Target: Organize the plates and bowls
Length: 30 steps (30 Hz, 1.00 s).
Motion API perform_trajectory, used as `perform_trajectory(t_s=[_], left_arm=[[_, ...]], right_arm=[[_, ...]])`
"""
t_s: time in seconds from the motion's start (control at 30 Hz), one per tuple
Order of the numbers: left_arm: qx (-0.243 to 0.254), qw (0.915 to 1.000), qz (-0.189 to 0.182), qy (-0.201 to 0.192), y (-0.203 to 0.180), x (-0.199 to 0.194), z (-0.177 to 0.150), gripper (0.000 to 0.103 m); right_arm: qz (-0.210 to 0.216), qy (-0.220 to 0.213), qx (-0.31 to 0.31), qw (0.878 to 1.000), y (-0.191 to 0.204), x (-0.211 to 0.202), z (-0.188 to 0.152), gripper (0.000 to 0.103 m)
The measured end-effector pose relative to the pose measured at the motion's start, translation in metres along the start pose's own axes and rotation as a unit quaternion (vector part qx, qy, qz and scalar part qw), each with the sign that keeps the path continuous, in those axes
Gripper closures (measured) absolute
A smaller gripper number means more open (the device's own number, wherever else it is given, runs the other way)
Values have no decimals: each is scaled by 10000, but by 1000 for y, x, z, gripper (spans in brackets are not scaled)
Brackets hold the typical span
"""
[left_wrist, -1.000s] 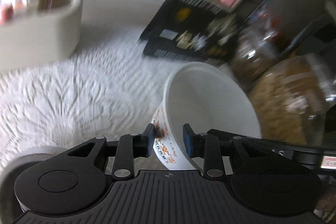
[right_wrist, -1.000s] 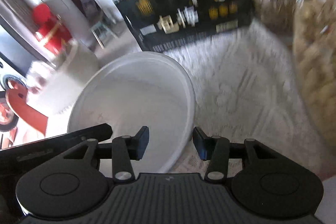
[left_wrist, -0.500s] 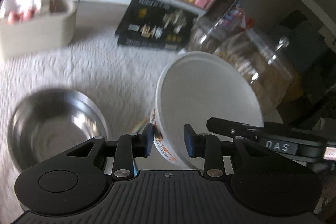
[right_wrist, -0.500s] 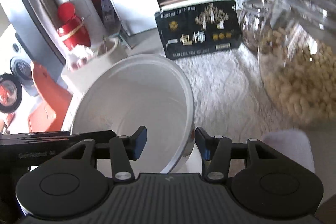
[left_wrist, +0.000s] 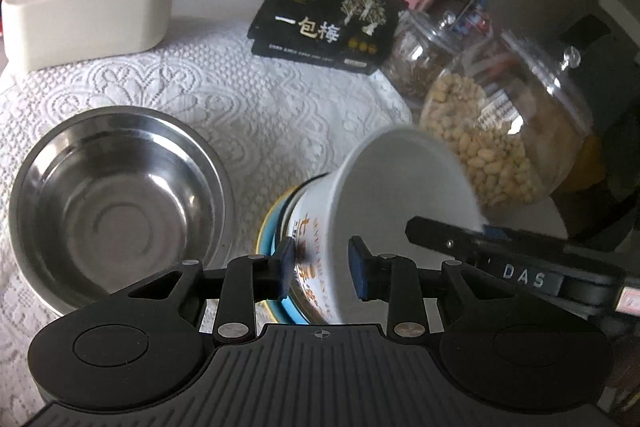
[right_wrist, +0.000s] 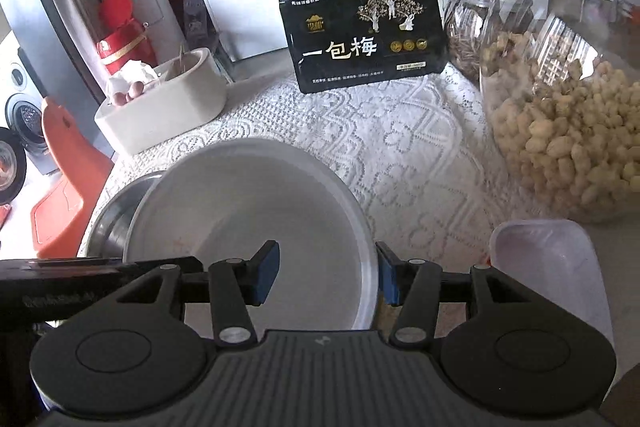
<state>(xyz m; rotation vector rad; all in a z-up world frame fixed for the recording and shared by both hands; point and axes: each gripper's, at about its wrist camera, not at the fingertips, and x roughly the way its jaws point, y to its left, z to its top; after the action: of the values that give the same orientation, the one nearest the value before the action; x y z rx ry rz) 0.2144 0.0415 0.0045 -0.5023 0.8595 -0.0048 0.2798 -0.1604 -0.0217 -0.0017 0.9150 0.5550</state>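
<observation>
Carrying a white printed bowl (left_wrist: 384, 211) by its wall, both claws, the left claw (left_wrist: 320, 269) and right claw (right_wrist: 326, 273), are gripping, narrowly parted. Having crossed the lace-covered desk (left_wrist: 256, 99), it is now tilting just beside the steel bowl (left_wrist: 116, 199), over a blue-rimmed dish (left_wrist: 276, 227); nesting is likely approaching.

We look down and forward along each gripper's fingers, close over the lace-covered table (left_wrist: 280, 99). Ahead of both pairs of jaws stands the black box (left_wrist: 326, 17) (right_wrist: 366, 41). Both views share the white bowl (left_wrist: 400, 195) (right_wrist: 256, 203) between the jaws, the peanut jar (left_wrist: 492, 131) (right_wrist: 568, 115) to their right, the steel bowl (left_wrist: 116, 203) (right_wrist: 116, 219) to their left.
</observation>
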Motion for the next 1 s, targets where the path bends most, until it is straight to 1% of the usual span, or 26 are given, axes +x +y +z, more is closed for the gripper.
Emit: perform_trajectory(t_s=[0.23, 0.33, 0.4, 0.47, 0.5, 0.57, 0.6, 0.63, 0.67, 0.7, 0.73, 0.8, 0.9, 0.97, 1.0], left_arm=[[-161, 9994, -184, -253, 8, -17, 5, 71], [-121, 9996, -143, -201, 11, -17, 6, 71], [-155, 9995, -190, -197, 17, -20, 6, 72], [-305, 9987, -181, -354, 30, -31, 6, 72], [-446, 9977, -113, -499, 41, -39, 7, 72], [-756, 9937, 176, -810, 66, -55, 9, 72], [-930, 9902, 413, -960, 80, -62, 10, 72], [-1063, 9867, 691, -1017, 93, -66, 11, 72], [-1180, 9829, 1008, -993, 106, -66, 12, 72], [-1304, 9790, 1265, -923, 120, -64, 11, 72], [-1430, 9766, 1363, -847, 132, -61, 10, 72], [-1613, 9759, 1272, -738, 151, -56, 7, 72], [-1698, 9763, 1177, -648, 165, -48, 2, 72], [-1705, 9766, 1175, -581, 171, -41, -1, 72], [-1643, 9764, 1287, -557, 174, -39, -2, 72]], right_arm=[[-58, 79, 18, 10000, 0, 10, -1, 51], [-120, 102, -30, 9999, 1, 12, -1, 51], [-256, 27, -143, 9996, 3, 10, -1, 51], [-442, -192, -337, 9983, 7, 1, 1, 51], [-518, -335, -416, 9972, 9, -6, 3, 51], [-515, -576, -469, 9959, 12, -20, 11, 50], [-451, -654, -470, 9957, 15, -26, 18, 50], [-374, -681, -479, 9958, 18, -29, 25, 49], [-277, -654, -502, 9962, 23, -31, 33, 49], [-134, -552, -535, 9970, 30, -29, 43, 49], [-12, -416, -564, 9975, 38, -24, 51, 49], [219, -57, -617, 9978, 56, -9, 67, 49], [376, 500, -642, 9960, 84, 23, 85, 49], [319, 811, -755, 9933, 106, 48, 92, 49], [248, 945, -824, 9918, 116, 60, 93, 49]])
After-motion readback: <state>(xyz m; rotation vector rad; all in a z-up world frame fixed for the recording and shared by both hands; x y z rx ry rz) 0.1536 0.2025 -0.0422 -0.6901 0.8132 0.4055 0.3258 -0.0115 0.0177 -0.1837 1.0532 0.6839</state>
